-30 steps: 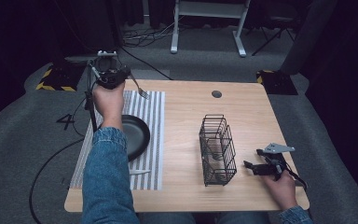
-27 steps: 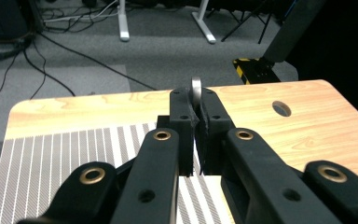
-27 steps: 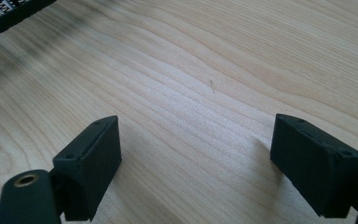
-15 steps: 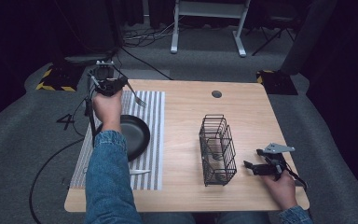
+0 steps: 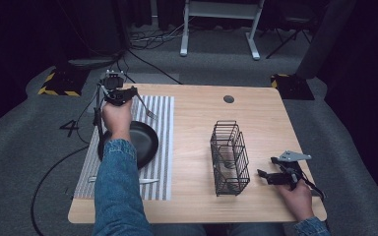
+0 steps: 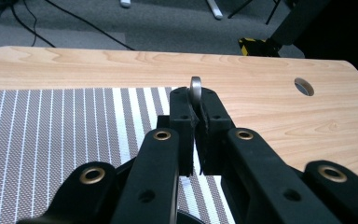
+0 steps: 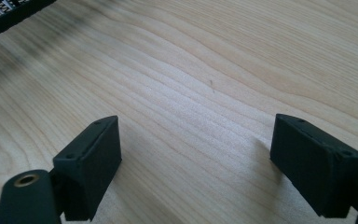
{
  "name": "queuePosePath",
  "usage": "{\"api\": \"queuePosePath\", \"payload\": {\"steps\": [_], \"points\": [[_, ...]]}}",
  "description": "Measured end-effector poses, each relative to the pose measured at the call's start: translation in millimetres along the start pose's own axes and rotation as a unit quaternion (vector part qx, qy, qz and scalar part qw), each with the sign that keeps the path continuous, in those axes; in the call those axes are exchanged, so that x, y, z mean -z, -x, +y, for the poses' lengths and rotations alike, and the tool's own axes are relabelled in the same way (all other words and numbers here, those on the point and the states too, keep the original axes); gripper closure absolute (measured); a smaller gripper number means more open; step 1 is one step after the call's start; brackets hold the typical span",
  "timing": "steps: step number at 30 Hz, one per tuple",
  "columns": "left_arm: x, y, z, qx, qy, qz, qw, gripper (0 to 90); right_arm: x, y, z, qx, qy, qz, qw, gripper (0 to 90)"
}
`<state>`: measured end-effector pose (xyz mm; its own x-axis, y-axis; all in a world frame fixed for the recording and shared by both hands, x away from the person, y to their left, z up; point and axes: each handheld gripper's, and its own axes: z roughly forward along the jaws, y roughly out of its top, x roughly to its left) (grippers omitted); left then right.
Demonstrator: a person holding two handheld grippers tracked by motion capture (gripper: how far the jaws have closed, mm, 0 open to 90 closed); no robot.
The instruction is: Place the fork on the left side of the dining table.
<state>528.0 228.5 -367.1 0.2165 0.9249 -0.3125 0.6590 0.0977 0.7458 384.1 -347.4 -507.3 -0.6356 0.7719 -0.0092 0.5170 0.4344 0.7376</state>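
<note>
Across the wooden table (image 5: 202, 113), taking the striped placemat (image 5: 162, 147) as the landmark, everything else falls into place. That placemat covers the table's left portion, and a black pan (image 5: 142, 142) sits on its middle, partly hidden under the person's denim-sleeved left forearm. Well to the right of the placemat, on bare wood, stands a black wire basket (image 5: 230, 157). Past the basket, farther still from the placemat, the right gripper (image 5: 265, 175) rests low at the table's near right corner with its jaws spread wide and nothing between them; the right gripper view shows bare wood grain in the gap. Above the placemat's far left corner, the left gripper (image 5: 128, 93) is held up off the surface, clenched on a metal fork (image 5: 145, 109). From above, the fork slants from the jaws down to the right over the placemat's far edge, tines lowest. Along the left gripper's own jaws, the fork's rounded handle end (image 6: 196, 87) pokes up just past the closed pads.
</note>
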Motion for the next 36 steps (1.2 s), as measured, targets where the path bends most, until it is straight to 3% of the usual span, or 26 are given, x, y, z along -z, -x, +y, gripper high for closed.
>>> {"api": "queuePosePath", "payload": {"steps": [16,23,29,36], "points": [[-9.4,-3.1,-3.2,0.002,-0.007,-0.001,1.0000,85.8,0.0,0.0,0.0,0.000,0.000,0.000,1.0000,16.4],[-11.8,-16.3,-4.4,0.008,-0.009,0.016,0.9998,76.1,0.0,0.1,0.0,0.001,0.000,0.000,1.0000,16.4],[-17.6,-31.6,-8.8,0.030,0.001,0.030,0.9991,63.6,0.0,0.2,0.0,0.000,0.001,-0.001,1.0000,16.8],[-22.4,-41.7,-11.3,0.033,-0.003,0.048,0.9983,58.6,0.0,0.2,0.0,0.000,0.001,-0.001,1.0000,17.0]]}}
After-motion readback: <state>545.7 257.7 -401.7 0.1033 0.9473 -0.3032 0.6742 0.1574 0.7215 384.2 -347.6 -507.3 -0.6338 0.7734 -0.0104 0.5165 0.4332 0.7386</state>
